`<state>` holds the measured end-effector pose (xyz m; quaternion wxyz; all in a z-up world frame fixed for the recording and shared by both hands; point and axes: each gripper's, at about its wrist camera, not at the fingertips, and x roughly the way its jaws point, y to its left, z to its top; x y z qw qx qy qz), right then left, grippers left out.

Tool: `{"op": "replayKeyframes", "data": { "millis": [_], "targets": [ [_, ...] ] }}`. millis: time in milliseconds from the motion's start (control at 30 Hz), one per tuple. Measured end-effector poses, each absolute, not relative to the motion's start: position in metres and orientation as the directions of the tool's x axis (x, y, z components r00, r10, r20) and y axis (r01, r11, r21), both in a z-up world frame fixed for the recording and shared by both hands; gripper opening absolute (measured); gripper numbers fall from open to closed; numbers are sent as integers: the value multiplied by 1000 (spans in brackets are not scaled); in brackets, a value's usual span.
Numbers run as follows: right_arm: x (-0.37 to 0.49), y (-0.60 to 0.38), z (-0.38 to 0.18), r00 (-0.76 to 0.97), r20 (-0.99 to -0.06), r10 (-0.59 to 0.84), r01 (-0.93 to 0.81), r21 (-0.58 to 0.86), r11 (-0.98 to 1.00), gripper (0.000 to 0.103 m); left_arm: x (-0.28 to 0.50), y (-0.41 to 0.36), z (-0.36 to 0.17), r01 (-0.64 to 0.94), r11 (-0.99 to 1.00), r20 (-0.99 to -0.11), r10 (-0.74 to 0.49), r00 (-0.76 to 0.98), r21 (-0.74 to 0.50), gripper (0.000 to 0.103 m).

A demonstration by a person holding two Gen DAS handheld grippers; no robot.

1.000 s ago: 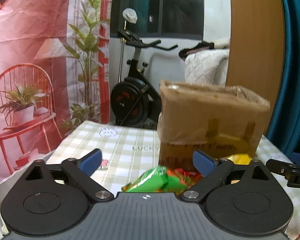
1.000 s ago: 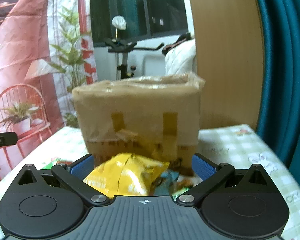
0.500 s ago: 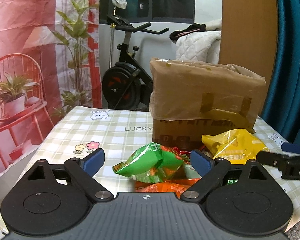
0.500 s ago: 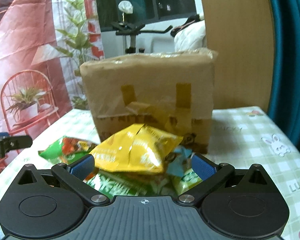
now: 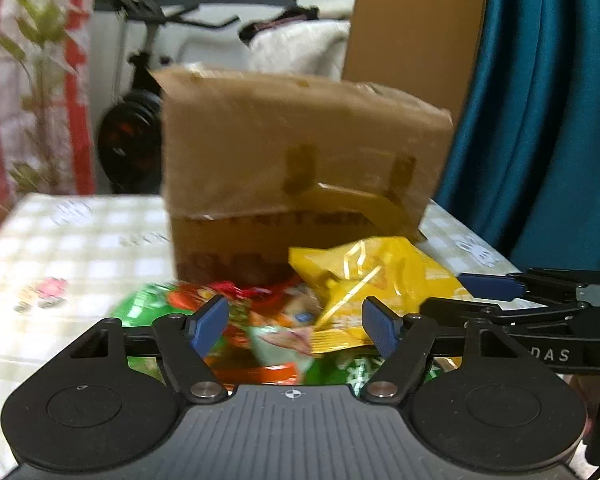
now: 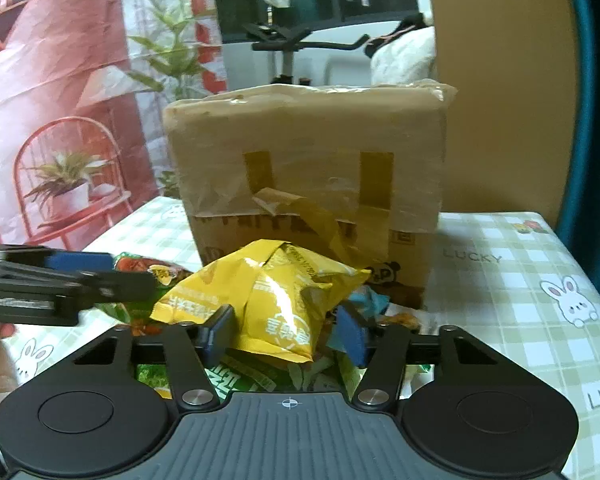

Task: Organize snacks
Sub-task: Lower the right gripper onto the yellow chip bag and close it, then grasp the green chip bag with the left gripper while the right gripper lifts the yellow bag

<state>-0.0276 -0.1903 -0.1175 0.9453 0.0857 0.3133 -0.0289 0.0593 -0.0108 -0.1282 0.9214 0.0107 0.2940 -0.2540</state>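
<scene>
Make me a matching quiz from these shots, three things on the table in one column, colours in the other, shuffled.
Things:
1. snack bag between the right gripper fingers
2. taped box
3. tablecloth

Colours:
A. brown
B. pale green and white check
C. yellow

Pairs: 1-C, 2-A, 3-B. The snack bag lies in front of the taped box.

There is 1 cardboard box [image 6: 308,168], 1 yellow snack bag [image 6: 276,300], maybe 3 green bags [image 5: 148,308], and 2 grippers [image 6: 286,330].
</scene>
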Motion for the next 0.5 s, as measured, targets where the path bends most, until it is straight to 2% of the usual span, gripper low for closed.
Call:
{"op": "replayKeyframes", "data": {
  "millis": [200, 267, 333, 500],
  "targets": [
    [-27, -193, -116, 799, -601, 7, 105, 152, 983, 52, 61, -14, -132, 479, 870, -560, -457, 691, -119, 75],
    [-23, -193, -115, 792, -611, 0, 125, 162, 979, 64, 60, -10, -128, 463, 880, -554, -439, 707, -105, 75],
    [-19, -195, -115, 792, -611, -12, 150, 176, 973, 88, 58, -2, -121, 444, 891, -532, -420, 735, -90, 76],
    [3, -194, -109, 799, -600, -29, 195, 214, 957, 95, 74, 28, -107, 365, 928, -510, -348, 786, -72, 83]
  ]
}}
